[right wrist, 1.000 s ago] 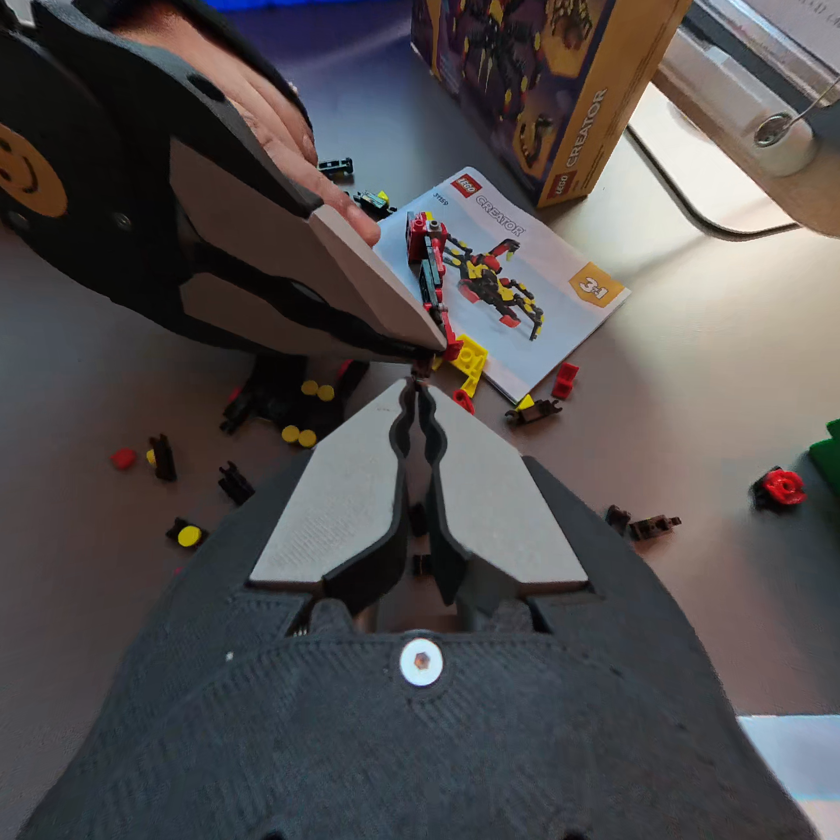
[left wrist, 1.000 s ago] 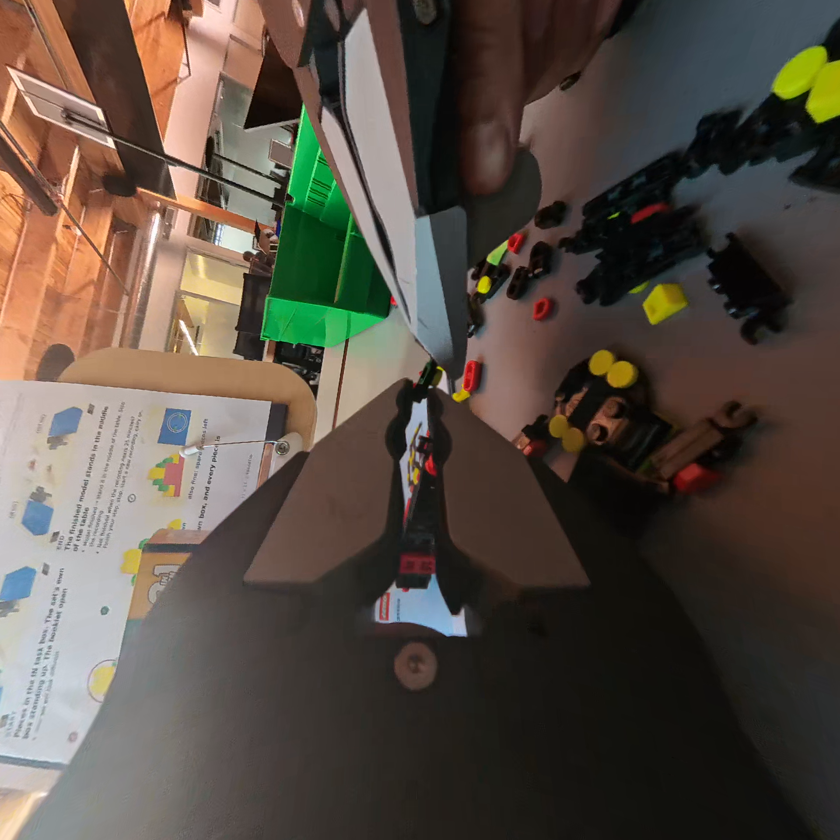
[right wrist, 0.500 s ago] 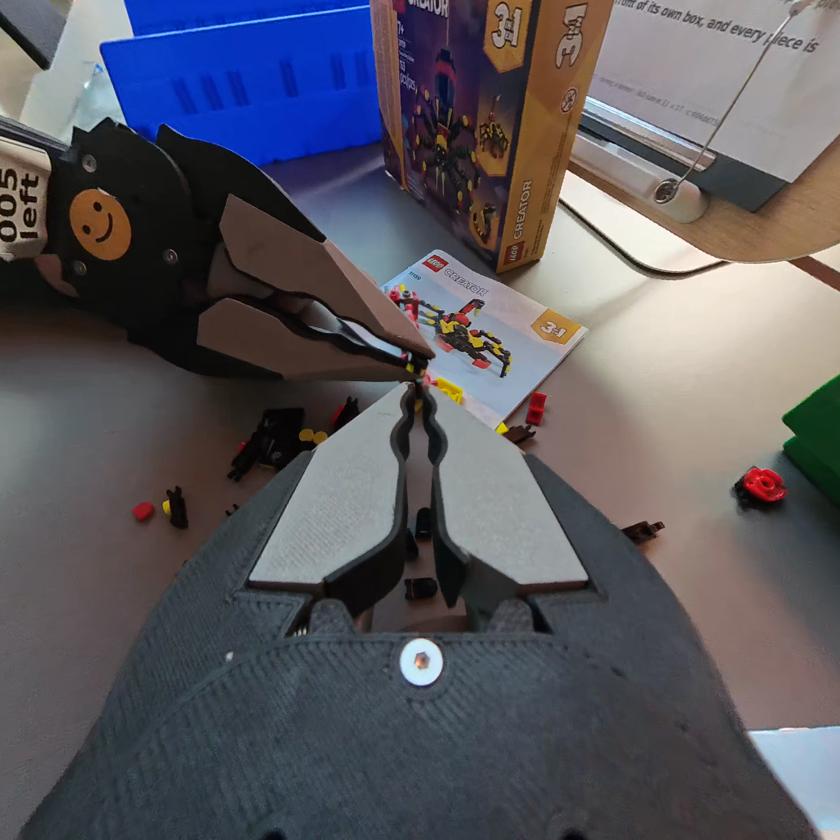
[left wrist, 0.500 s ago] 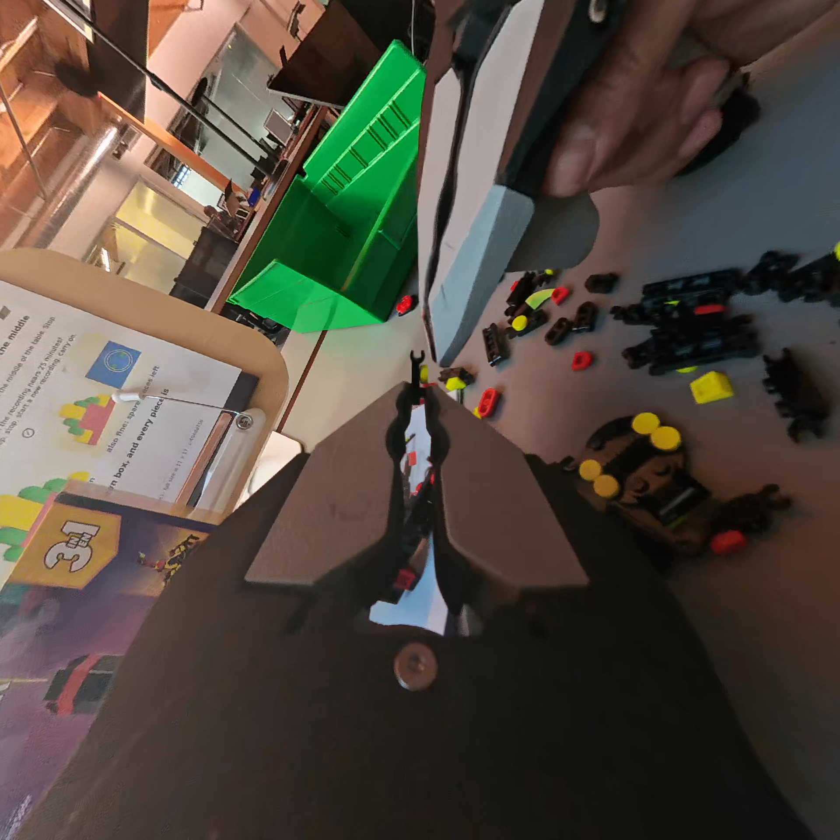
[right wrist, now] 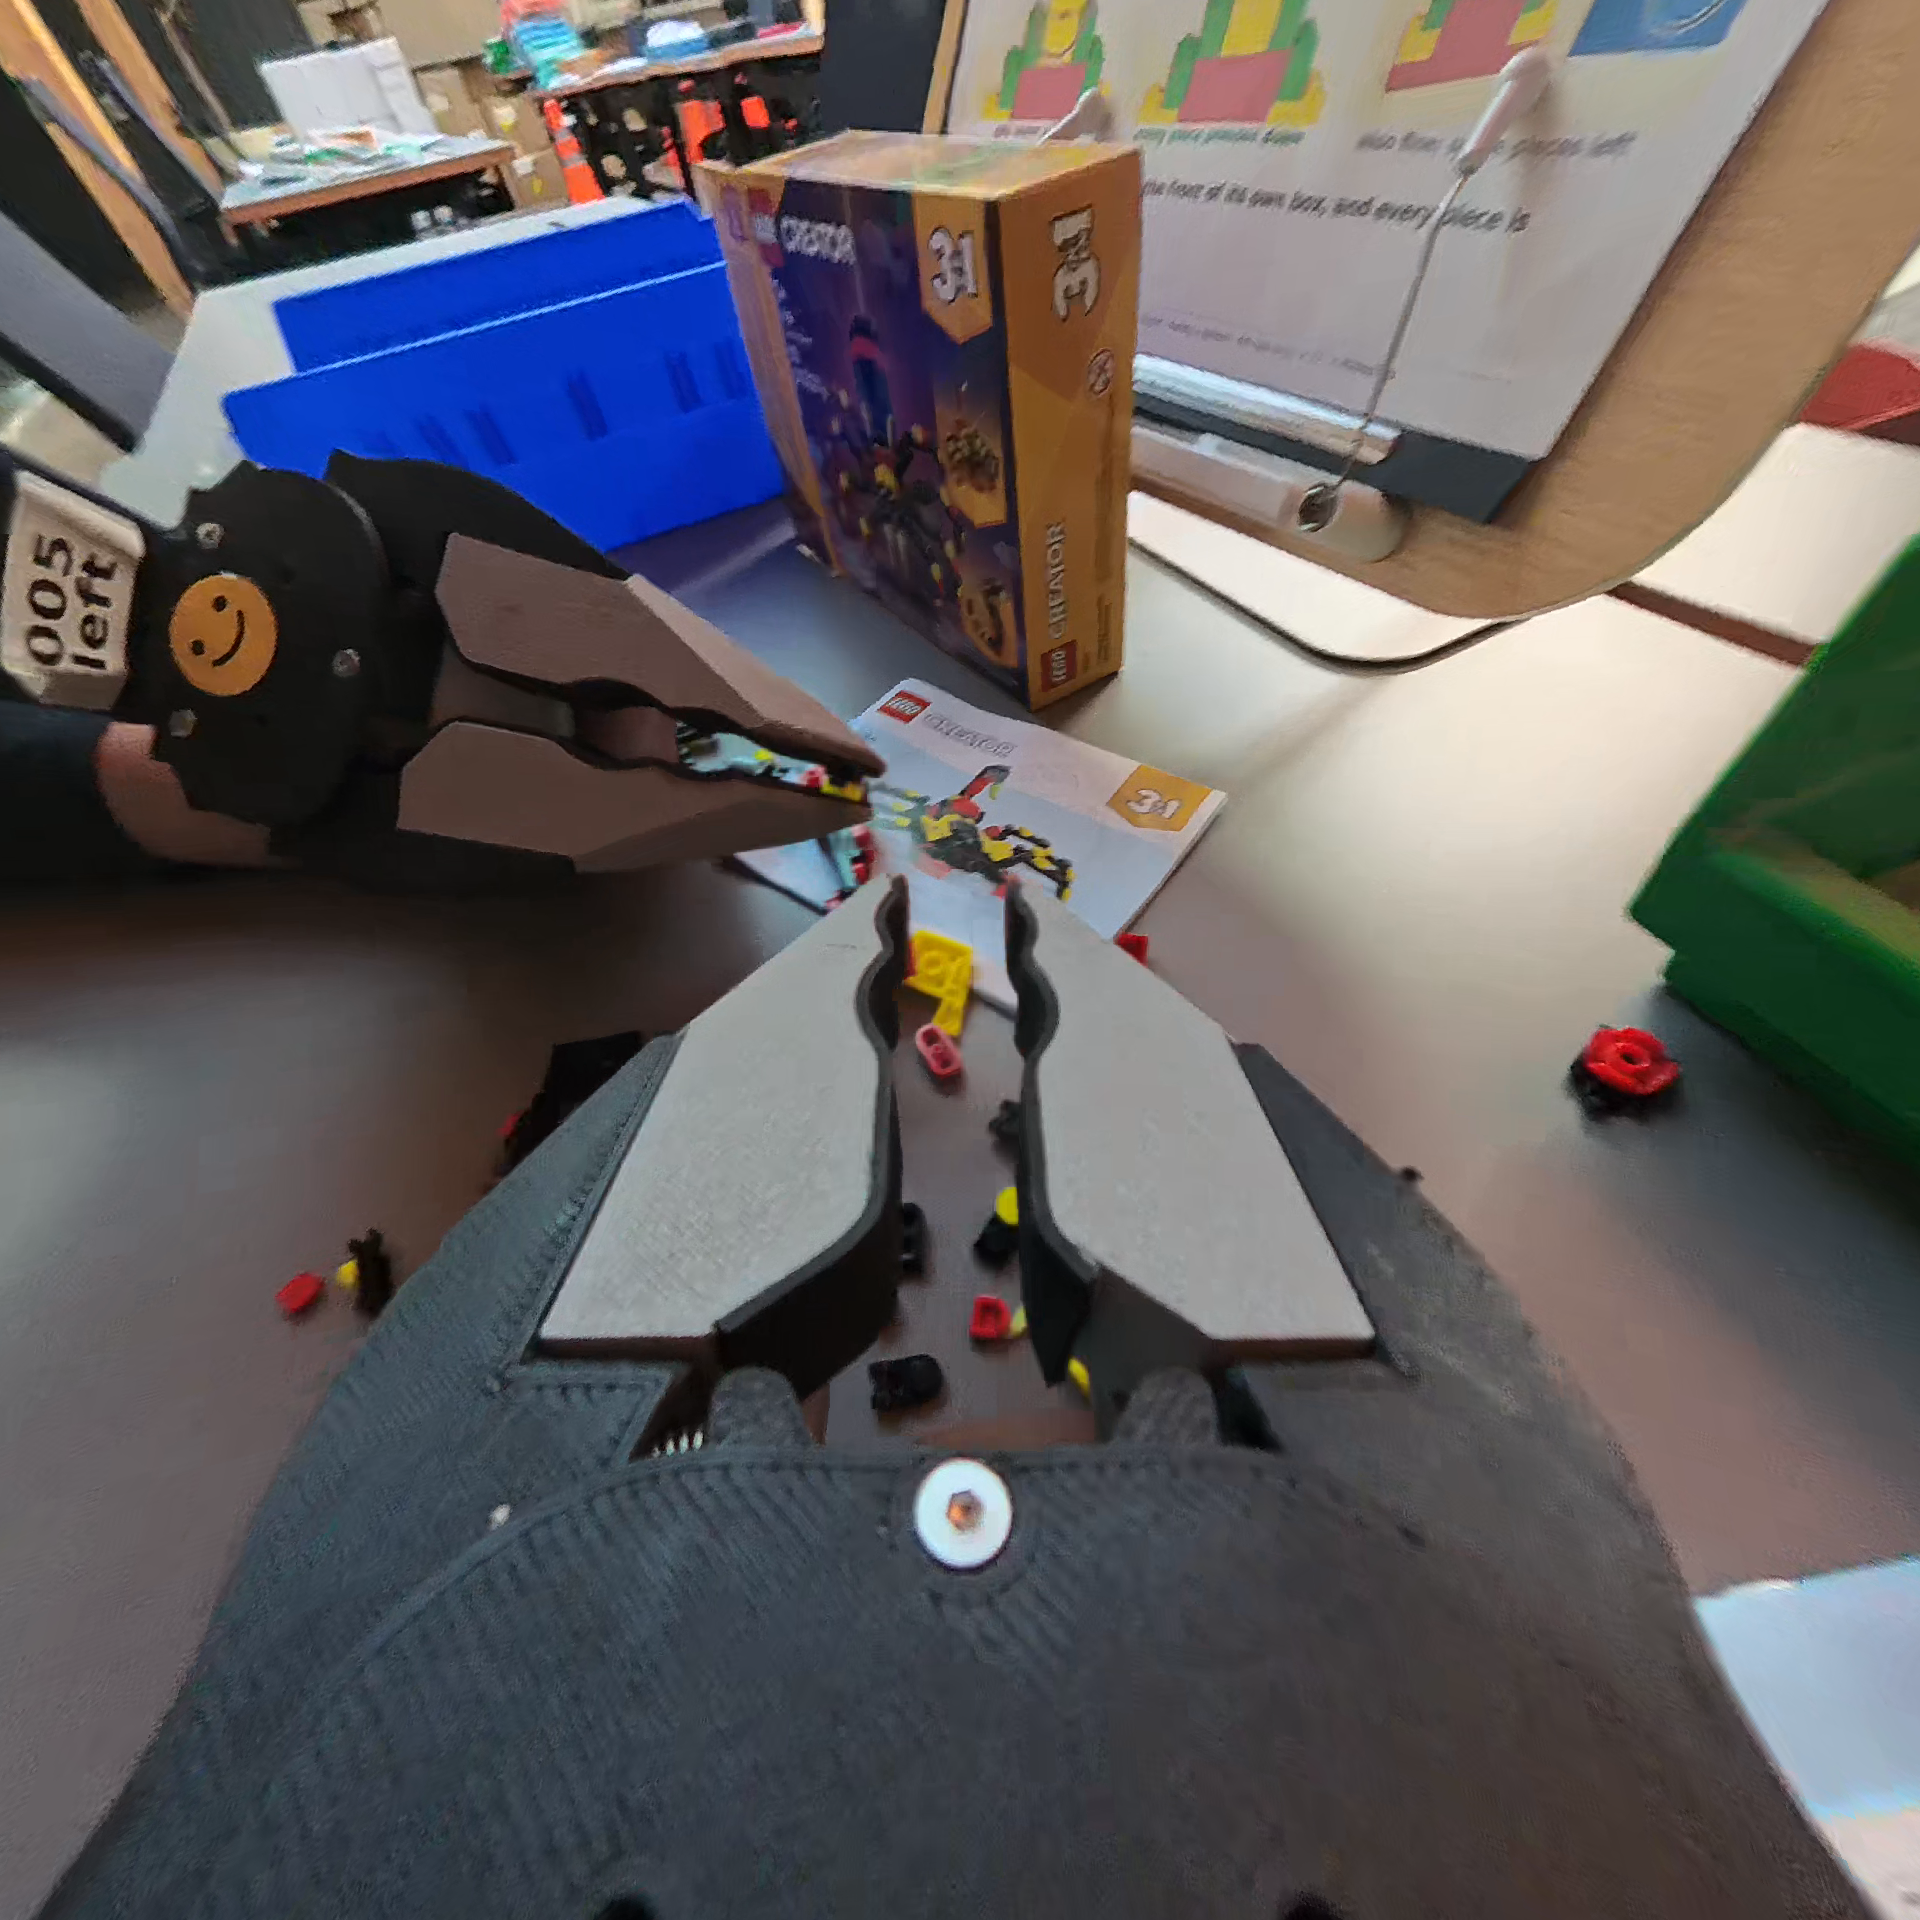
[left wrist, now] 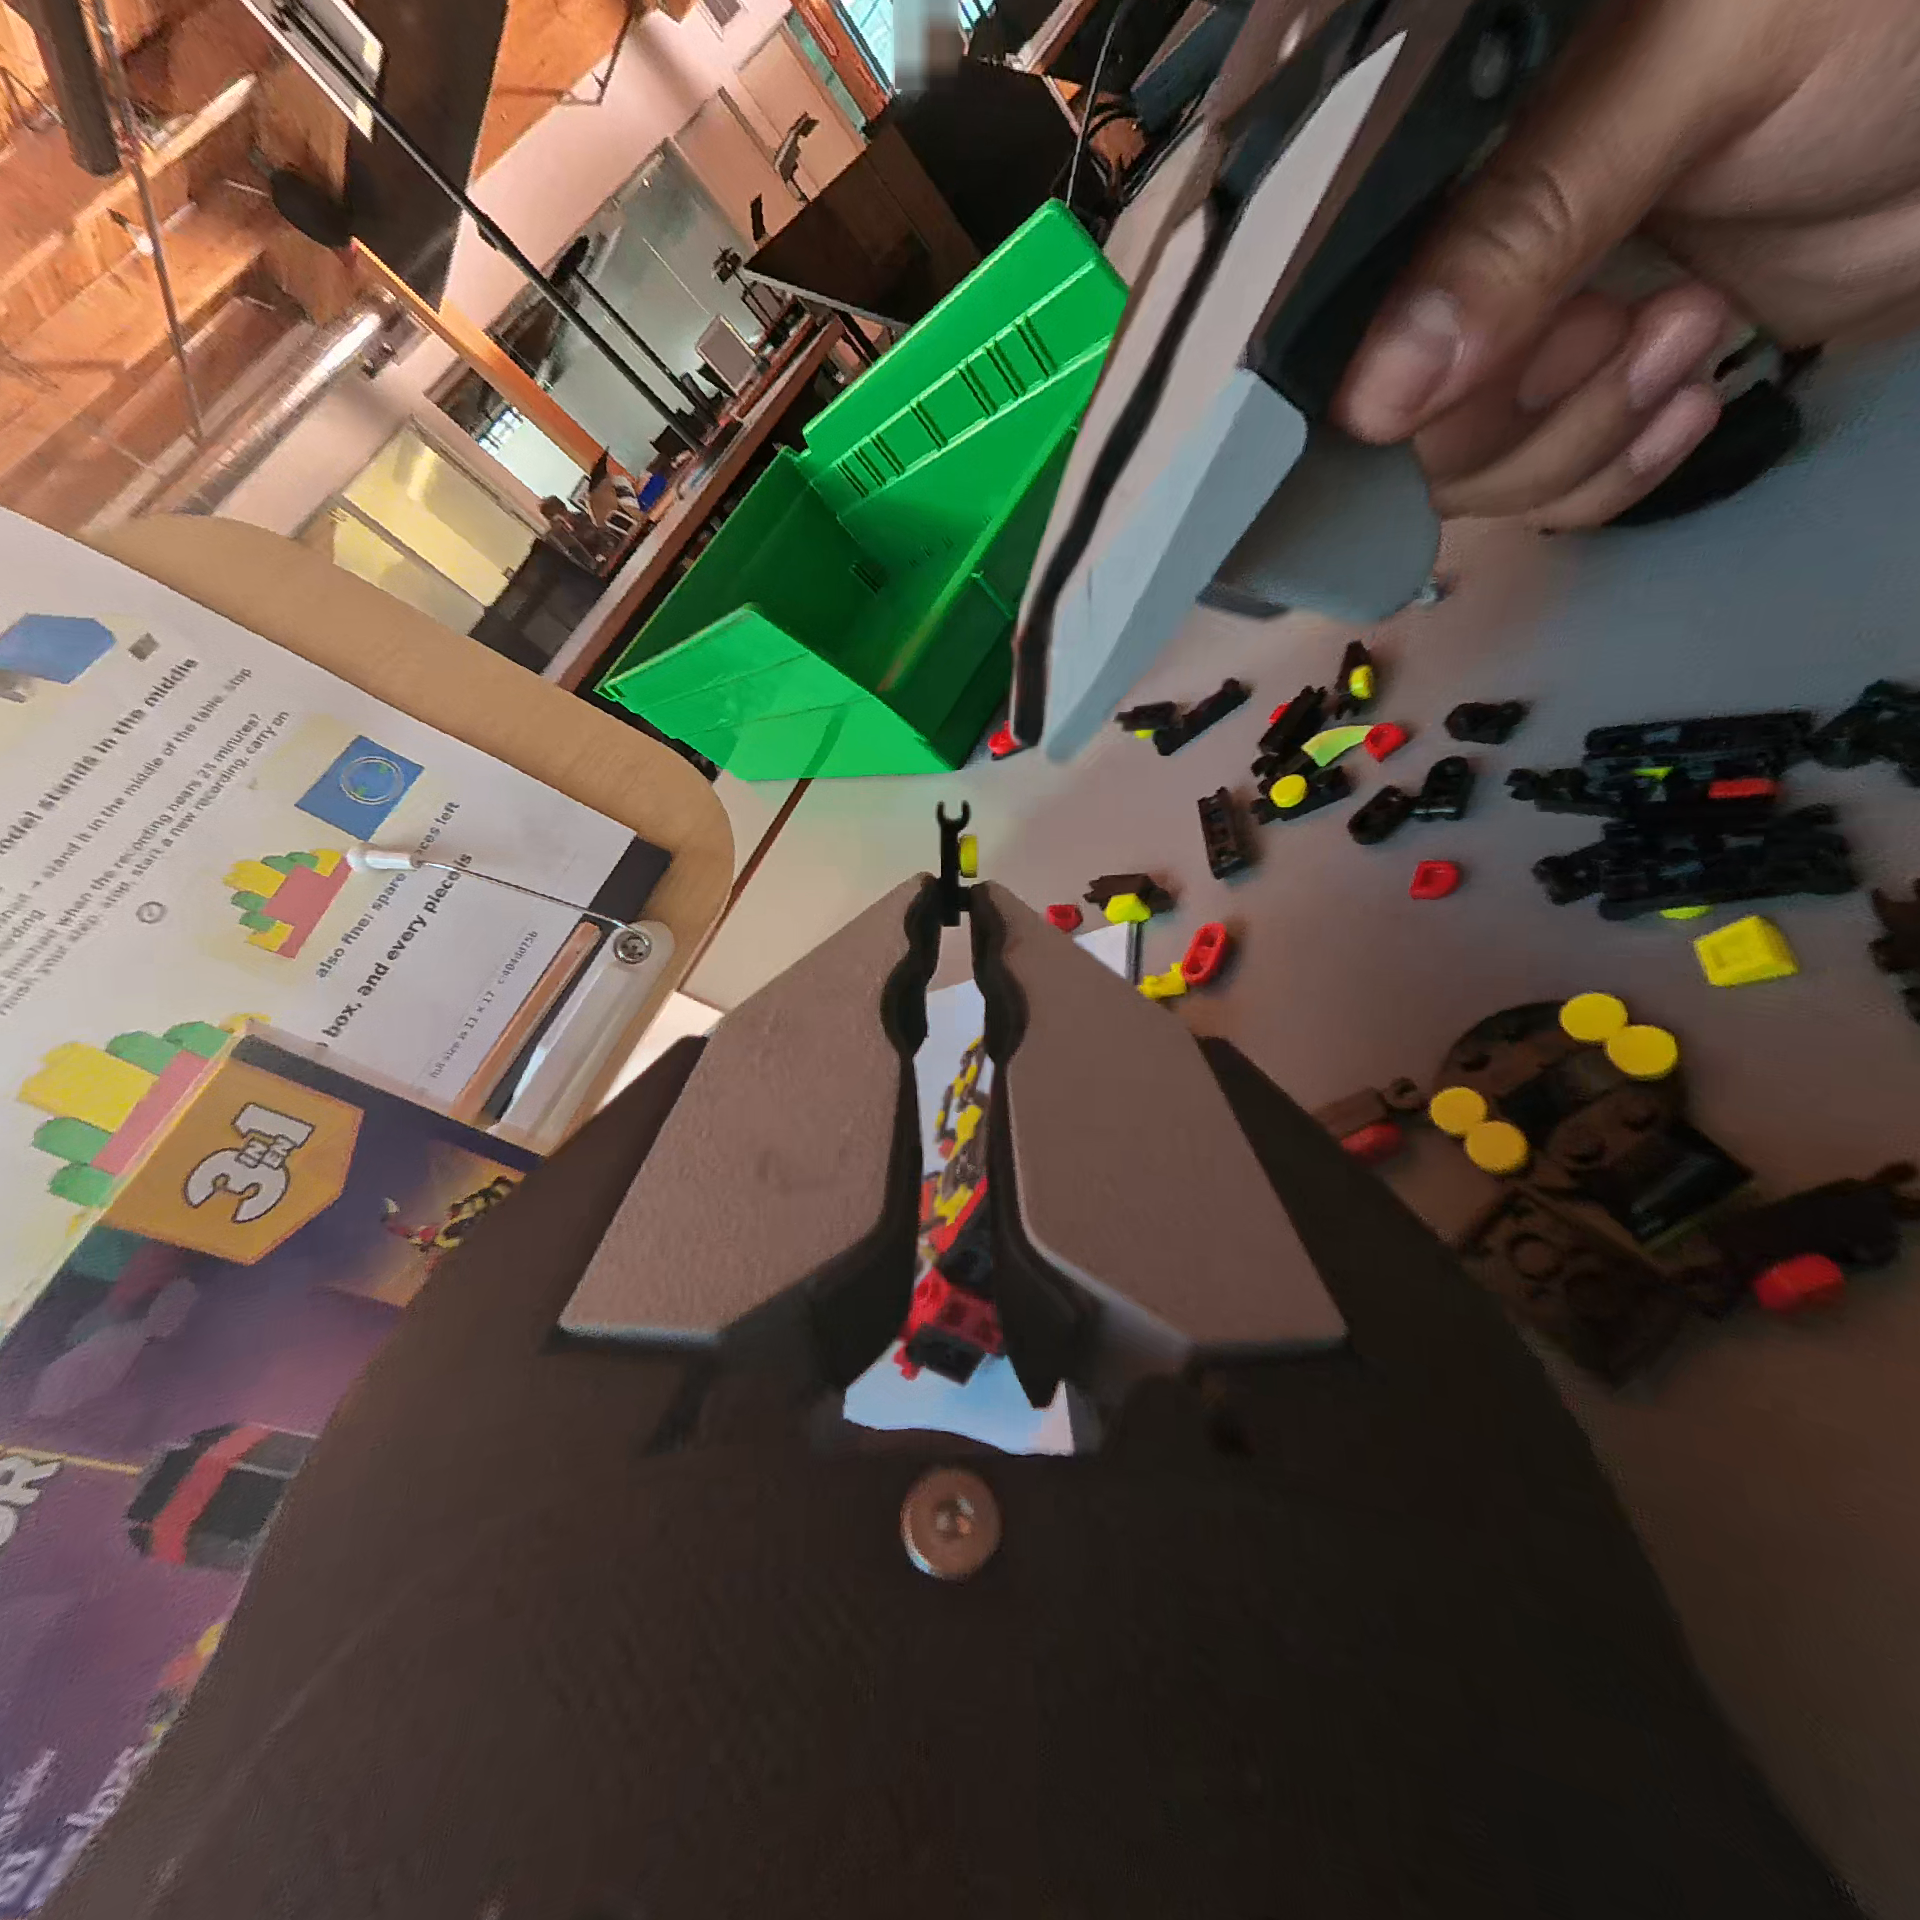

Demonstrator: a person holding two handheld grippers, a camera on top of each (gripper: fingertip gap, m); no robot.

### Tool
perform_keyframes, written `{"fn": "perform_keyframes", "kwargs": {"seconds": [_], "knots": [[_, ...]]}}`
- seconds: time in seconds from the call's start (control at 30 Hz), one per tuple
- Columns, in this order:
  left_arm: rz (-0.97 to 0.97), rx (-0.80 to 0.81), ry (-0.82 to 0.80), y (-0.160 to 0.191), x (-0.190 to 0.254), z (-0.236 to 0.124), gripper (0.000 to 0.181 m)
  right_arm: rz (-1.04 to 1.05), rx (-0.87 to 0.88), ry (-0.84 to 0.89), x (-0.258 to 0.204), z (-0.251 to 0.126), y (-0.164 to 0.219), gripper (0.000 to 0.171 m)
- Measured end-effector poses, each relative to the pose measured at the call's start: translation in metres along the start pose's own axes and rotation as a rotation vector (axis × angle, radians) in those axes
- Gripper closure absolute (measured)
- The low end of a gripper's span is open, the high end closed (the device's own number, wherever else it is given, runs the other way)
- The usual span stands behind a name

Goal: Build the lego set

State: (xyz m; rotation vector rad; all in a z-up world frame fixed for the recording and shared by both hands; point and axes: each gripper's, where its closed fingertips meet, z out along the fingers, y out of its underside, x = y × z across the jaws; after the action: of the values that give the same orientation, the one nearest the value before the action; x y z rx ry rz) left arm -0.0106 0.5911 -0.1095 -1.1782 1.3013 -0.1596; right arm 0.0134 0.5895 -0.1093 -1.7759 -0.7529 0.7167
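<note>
right gripper (right wrist: 951,904) jaws now parted, empty; left gripper (left wrist: 948,902) pinches black-yellow piece (left wrist: 951,847); green bin (left wrist: 883,582) interior unclear.

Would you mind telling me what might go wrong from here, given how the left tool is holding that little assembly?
1. The left tool pinches the thin lego assembly only at its very tips, so it might twist or slip out.
2. If dropped, it could get lost among the loose pieces scattered on the table.
3. The right tool is open and close by; a careless approach might knock the assembly loose.
</note>
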Motion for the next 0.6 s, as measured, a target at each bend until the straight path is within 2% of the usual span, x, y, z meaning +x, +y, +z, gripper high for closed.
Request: {"fn": "perform_keyframes", "kwargs": {"seconds": [0.2, 0.33, 0.43, 0.53, 0.6], "knots": [[0.094, -0.099, -0.068, 0.021, -0.010, 0.001, 0.179, -0.252, 0.077, 0.456, 0.055, -0.037, -0.010, 0.161], [0.074, -0.232, -0.095, 0.048, -0.021, -0.007, 0.179, -0.328, 0.170, 0.681, 0.065, -0.069, -0.020, 0.171], [-0.268, -0.391, 0.057, 0.073, -0.015, -0.024, 0.178, -0.397, 0.165, 0.810, 0.064, -0.087, -0.018, 0.171], [-0.523, -0.349, 0.296, 0.063, 0.010, -0.048, 0.179, -0.419, 0.147, 0.848, 0.057, -0.093, -0.015, 0.171], [-0.600, -0.409, 0.395, 0.071, 0.024, -0.064, 0.179, -0.438, 0.141, 0.869, 0.054, -0.095, -0.014, 0.171]]}}
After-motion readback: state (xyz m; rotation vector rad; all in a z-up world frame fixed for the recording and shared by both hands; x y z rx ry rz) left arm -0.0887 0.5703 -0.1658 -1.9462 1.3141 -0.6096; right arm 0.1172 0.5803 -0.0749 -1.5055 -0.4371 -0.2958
